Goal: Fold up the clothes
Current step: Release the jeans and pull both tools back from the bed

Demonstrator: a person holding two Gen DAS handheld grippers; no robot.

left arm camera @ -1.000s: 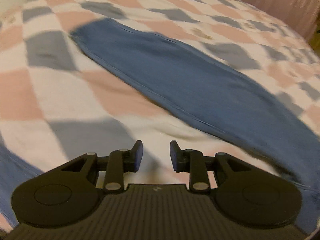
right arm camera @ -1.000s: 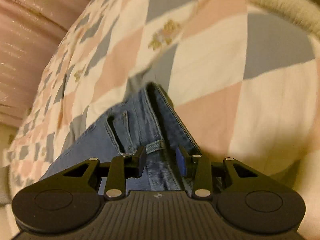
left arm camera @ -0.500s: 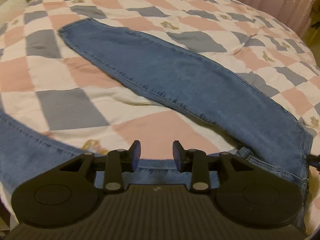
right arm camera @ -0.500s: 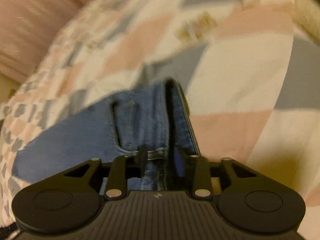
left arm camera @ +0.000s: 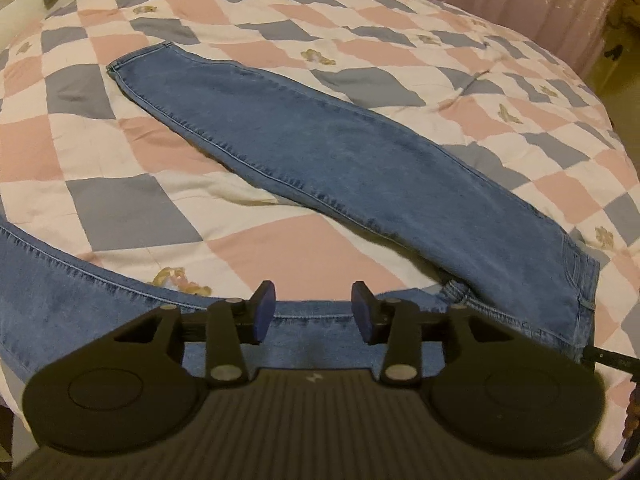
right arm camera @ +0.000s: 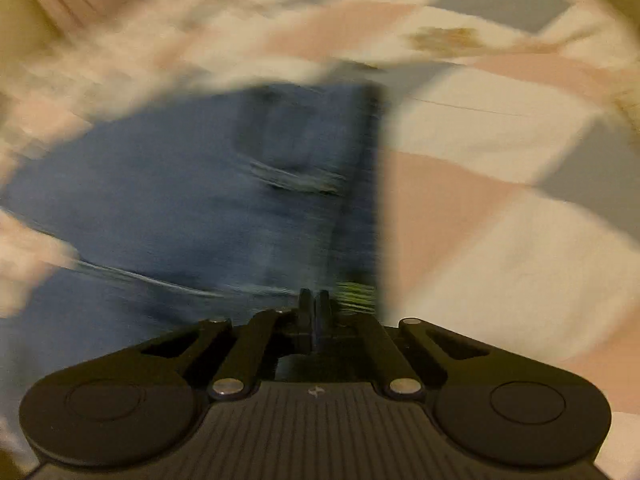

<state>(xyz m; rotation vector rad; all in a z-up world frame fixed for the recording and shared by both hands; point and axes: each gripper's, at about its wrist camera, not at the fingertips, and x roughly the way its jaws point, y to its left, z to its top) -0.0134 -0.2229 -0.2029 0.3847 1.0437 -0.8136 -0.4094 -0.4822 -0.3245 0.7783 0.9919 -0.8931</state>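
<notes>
One pair of blue jeans (left arm camera: 340,152) lies spread on the checked quilt (left arm camera: 280,248), both legs splayed in a wide V: one leg runs away to its hem at the far left, the other sweeps along the near edge under the left gripper (left arm camera: 313,310). That gripper hovers with its jaws parted, holding nothing. Over at the waistband end, the right gripper (right arm camera: 314,312) has its jaws pressed together at the denim's edge, most likely pinching it, though the view is badly smeared with motion. The risk: if that pinch caught only one layer, a quick pull could slip free or drag the whole garment askew and wrinkle the quilt. Count: one garment, two legs, two grippers, one quilt.
</notes>
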